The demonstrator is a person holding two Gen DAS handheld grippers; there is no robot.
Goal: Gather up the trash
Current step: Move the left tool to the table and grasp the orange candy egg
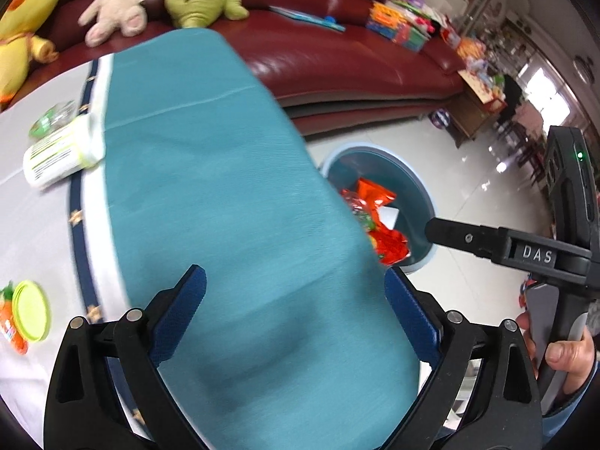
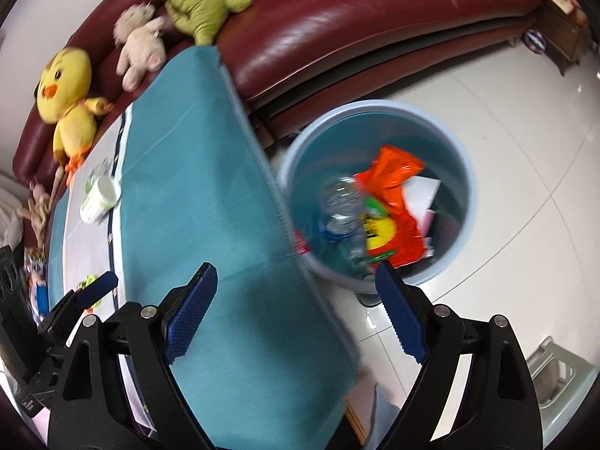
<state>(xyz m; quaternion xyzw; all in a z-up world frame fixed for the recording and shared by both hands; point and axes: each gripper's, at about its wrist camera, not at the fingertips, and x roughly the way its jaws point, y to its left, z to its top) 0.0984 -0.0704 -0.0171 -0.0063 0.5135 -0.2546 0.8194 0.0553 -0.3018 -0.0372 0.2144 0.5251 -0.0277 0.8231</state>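
Observation:
My left gripper (image 1: pixel 294 275) stands open over the teal tablecloth (image 1: pixel 225 187), nothing between its blue pads. My right gripper (image 2: pixel 296 269) is open too and holds nothing; it hangs over the table's edge beside the light blue bin (image 2: pixel 375 107) on the floor. In the bin lie a clear plastic bottle (image 2: pixel 339 206), an orange wrapper (image 2: pixel 393 191) and white paper (image 2: pixel 423 191). On the table lie a white-and-green bottle (image 1: pixel 60 150) on its side, crumpled clear plastic (image 1: pixel 52 116), a yellow-green lid (image 1: pixel 32 315) and an orange packet (image 1: pixel 9 326).
A dark red leather sofa (image 2: pixel 356 18) with plush toys stands behind the table and bin. A hand (image 1: pixel 562 356) holds the right gripper's handle at the right edge of the left wrist view. A white stool (image 2: pixel 555 382) stands on the tiled floor, lower right.

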